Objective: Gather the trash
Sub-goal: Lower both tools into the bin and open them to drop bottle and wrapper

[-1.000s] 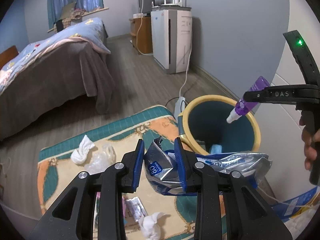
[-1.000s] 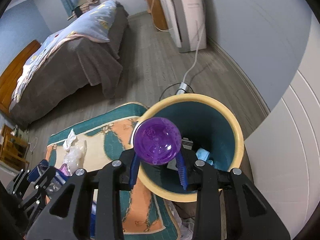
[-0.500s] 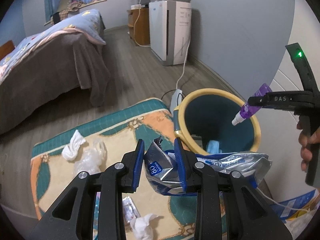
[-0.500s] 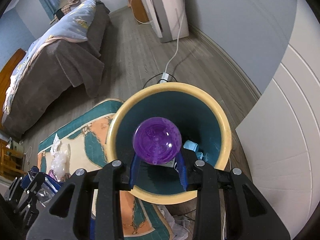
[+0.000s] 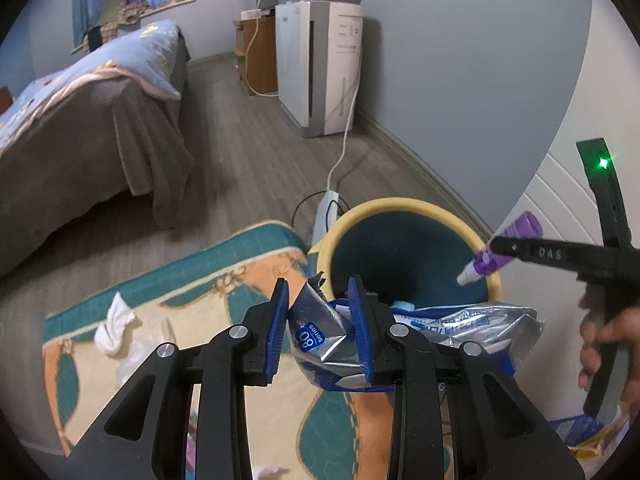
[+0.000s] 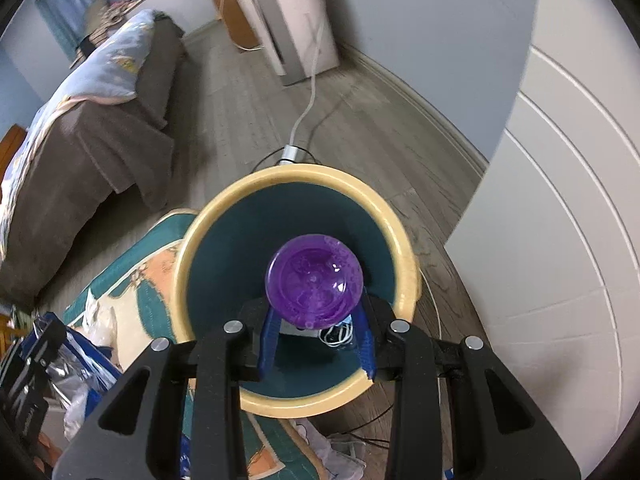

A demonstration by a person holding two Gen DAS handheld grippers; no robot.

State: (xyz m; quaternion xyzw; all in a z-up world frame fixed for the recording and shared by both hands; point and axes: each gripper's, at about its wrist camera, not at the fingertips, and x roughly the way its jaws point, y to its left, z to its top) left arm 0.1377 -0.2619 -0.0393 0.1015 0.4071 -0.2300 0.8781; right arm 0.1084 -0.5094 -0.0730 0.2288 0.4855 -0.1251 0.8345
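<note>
My left gripper (image 5: 318,334) is shut on a crumpled silver and blue foil bag (image 5: 460,324) and holds it just in front of the near rim of the trash bin (image 5: 400,204). The bin is teal inside with a yellow rim (image 6: 200,248). My right gripper (image 6: 316,346) is shut on a purple bottle (image 6: 315,282) and holds it directly over the bin's mouth, nozzle pointing down into it. The bottle (image 5: 500,254) also shows in the left wrist view above the bin's right rim. Some trash lies at the bin's bottom (image 6: 336,332).
A patterned rug (image 5: 192,280) holds a white tissue (image 5: 114,326) and clear plastic wrap (image 5: 136,356). A bed (image 5: 80,128) stands at left, a white air purifier (image 5: 320,64) at the back wall. A cable and power strip (image 5: 326,208) lie behind the bin. A white wall panel (image 6: 560,240) is at right.
My right gripper has carried the purple bottle from the bin's near-left rim to over its middle. My left gripper with the foil bag has moved closer to the bin.
</note>
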